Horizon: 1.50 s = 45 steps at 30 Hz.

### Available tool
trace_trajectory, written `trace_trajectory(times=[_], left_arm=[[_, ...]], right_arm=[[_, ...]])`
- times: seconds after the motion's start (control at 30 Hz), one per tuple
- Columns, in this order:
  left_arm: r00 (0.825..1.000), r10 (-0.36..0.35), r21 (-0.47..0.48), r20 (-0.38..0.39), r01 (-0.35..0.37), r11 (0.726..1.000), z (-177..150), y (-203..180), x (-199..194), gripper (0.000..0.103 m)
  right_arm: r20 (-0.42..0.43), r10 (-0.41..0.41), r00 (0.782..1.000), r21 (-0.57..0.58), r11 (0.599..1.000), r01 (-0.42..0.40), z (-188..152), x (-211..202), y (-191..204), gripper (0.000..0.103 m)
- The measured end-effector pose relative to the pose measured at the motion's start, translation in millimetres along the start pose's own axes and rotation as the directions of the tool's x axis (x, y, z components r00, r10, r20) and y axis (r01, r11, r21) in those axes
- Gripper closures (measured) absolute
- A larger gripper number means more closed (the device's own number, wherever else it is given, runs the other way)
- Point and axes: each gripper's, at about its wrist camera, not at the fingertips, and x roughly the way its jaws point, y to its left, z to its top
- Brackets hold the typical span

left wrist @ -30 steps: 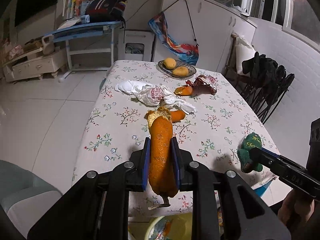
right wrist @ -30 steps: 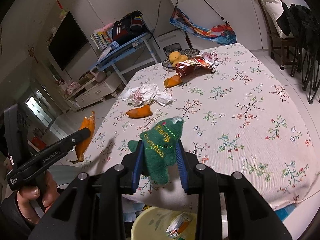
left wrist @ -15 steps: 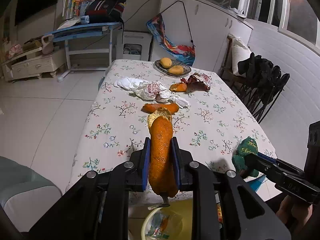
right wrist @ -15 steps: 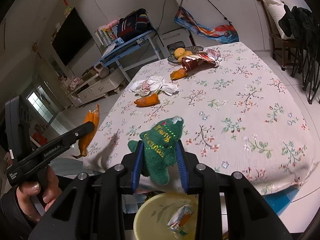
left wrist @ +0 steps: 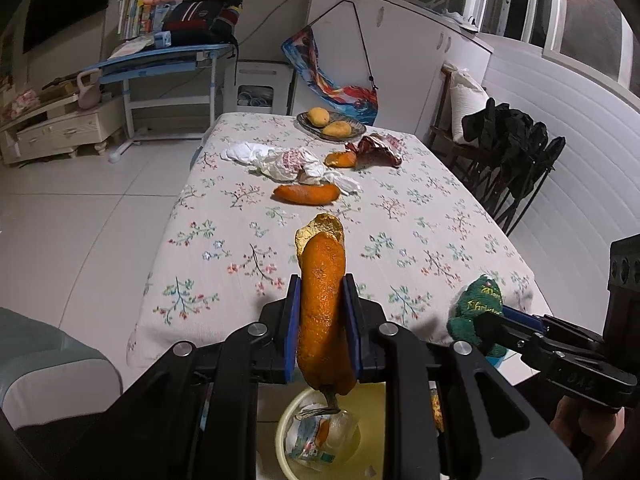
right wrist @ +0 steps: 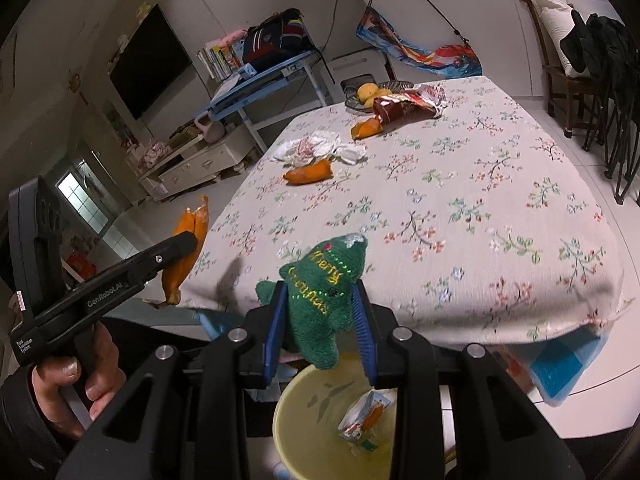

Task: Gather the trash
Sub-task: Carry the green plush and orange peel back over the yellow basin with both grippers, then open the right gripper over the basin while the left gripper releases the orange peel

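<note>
My left gripper (left wrist: 323, 300) is shut on a long orange fruit peel (left wrist: 322, 312), which stands upright between the blue pads above a pale yellow bin (left wrist: 298, 446). My right gripper (right wrist: 320, 316) is shut on a small green plush Christmas tree (right wrist: 320, 304), held over the same yellow bin (right wrist: 304, 416), where a crumpled wrapper (right wrist: 366, 420) lies. From the right wrist view the left gripper (right wrist: 188, 242) and its peel (right wrist: 186, 252) show at the left, beside the table's near edge. On the table lie another peel (left wrist: 307, 194), a further peel (left wrist: 339, 159) and a crumpled foil wrapper (left wrist: 378, 150).
The table with a flowered cloth (left wrist: 248, 276) also bears crumpled white tissue (left wrist: 288, 162) and a plate of mangoes (left wrist: 330, 124). Dark folding chairs (left wrist: 516, 164) stand to its right. A blue desk (left wrist: 160, 64) and low cabinet stand at the back left. A person's hand (right wrist: 76, 380) grips the left handle.
Both grippers have drawn back from the table with their loads. The table edge has receded and the yellow bin has come further into view beneath them.
</note>
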Motion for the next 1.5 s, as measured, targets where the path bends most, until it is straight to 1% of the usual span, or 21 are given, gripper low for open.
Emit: trace_trajectory(times=[0.4,0.6,0.77,0.93,1.0,1.07,1.13,1.23,1.37,1.5], left_arm=[[1.0,-0.004,0.012,-0.003,0.004,1.0,-20,-5,-16,0.083],[1.0,-0.002,0.021,0.003,0.002,1.0,-24,-7,-20,0.083],[1.0,-0.001,0.033,0.006,0.001,0.999,-24,-11,-21,0.083],[1.0,-0.004,0.044,0.005,0.004,0.999,-26,-14,-22,0.083],[1.0,-0.005,0.049,0.002,0.005,0.999,-27,-15,-22,0.083],[1.0,-0.006,0.054,0.0,0.006,0.999,-28,-16,-22,0.083],[1.0,-0.007,0.06,-0.002,0.007,0.998,-29,-18,-22,0.083],[1.0,-0.008,0.065,-0.005,0.008,0.998,-30,-20,-21,0.083],[1.0,-0.009,0.071,-0.008,0.01,0.997,-31,-22,-21,0.083],[1.0,-0.011,0.079,-0.012,0.012,0.997,-33,-25,-20,0.083]], right_arm=[[-0.06,0.0,0.998,-0.027,1.0,-0.002,-24,-2,13,0.07],[-0.126,-0.015,0.992,-0.04,0.999,0.01,-38,5,17,0.07],[-0.196,-0.035,0.98,-0.052,0.998,0.025,-49,14,19,0.069],[-0.3,-0.063,0.952,-0.057,0.997,0.048,-63,30,17,0.065],[-0.32,-0.073,0.945,-0.056,0.997,0.058,-67,34,16,0.064],[-0.316,-0.073,0.946,-0.054,0.997,0.059,-68,33,15,0.062],[-0.3,-0.075,0.951,-0.049,0.997,0.064,-67,29,14,0.057],[-0.279,-0.068,0.958,-0.032,0.998,0.062,-64,27,12,0.057],[-0.225,-0.062,0.972,-0.02,0.998,0.059,-57,20,12,0.052],[-0.159,-0.068,0.985,-0.001,0.998,0.069,-51,10,8,0.049]])
